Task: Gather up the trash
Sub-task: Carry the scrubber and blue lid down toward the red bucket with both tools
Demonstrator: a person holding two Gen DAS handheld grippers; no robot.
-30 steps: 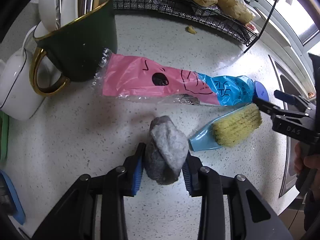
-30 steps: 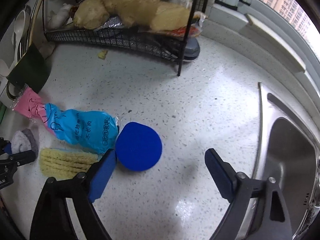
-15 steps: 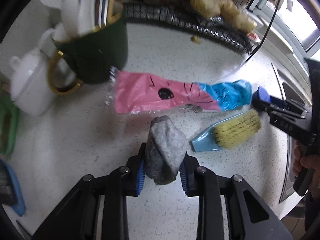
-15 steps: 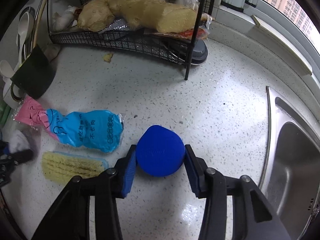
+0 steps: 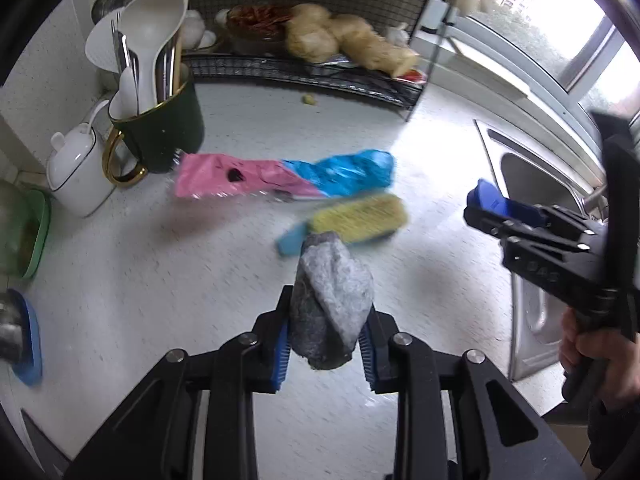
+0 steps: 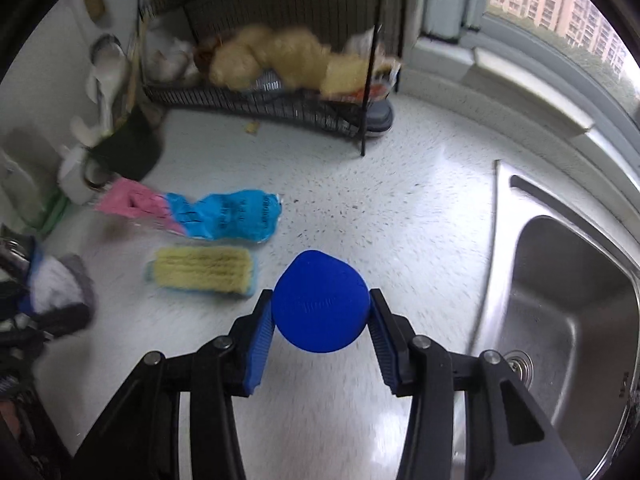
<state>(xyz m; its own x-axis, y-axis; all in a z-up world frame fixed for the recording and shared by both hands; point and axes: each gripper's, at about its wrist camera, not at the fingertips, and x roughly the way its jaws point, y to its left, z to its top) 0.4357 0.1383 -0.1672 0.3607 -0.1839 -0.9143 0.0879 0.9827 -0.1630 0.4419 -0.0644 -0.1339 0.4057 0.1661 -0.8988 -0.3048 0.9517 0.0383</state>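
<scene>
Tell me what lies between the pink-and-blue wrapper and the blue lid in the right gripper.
Only bare speckled counter separates the wrapper from the lid, per the right wrist view.

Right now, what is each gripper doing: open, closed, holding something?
Left gripper: closed on the grey wad, lifted above the counter.
Right gripper: closed on the blue lid.

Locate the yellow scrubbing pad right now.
The yellow scrubbing pad lies on the counter, just in front of the pink-and-blue wrapper, left of the blue lid held in the right gripper.
</scene>
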